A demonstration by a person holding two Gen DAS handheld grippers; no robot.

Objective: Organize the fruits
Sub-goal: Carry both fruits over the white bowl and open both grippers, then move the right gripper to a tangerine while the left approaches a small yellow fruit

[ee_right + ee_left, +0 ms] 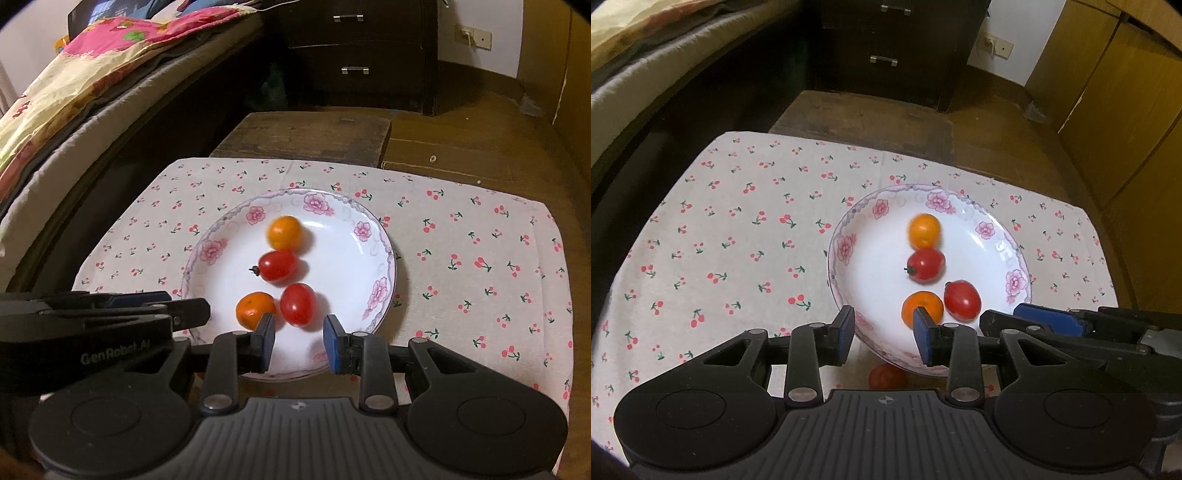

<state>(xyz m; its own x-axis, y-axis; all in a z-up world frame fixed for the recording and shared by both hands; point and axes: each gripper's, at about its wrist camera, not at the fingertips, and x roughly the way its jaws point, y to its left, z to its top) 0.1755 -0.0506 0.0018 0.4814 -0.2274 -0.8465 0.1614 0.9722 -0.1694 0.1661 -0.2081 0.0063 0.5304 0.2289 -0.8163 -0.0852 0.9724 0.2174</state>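
A white plate with pink flowers (988, 229) (343, 258) sits on a cherry-print cloth (731, 229) (472, 258). It holds two oranges (924, 230) (921, 305) (284, 232) (255, 308) and two red tomatoes (926, 264) (962, 299) (279, 266) (298, 304). A third red tomato (887, 376) lies on the cloth under the plate's near rim. My left gripper (884, 338) is open and empty over the plate's near-left rim. My right gripper (299, 345) is open and empty over the near rim, just short of the near tomato.
The right gripper (1052, 321) shows at the right of the left wrist view; the left gripper (140, 302) shows at the left of the right wrist view. A bed (92, 85) runs along the left. A dark drawer chest (354, 51) and a wooden bench (306, 133) stand beyond the table.
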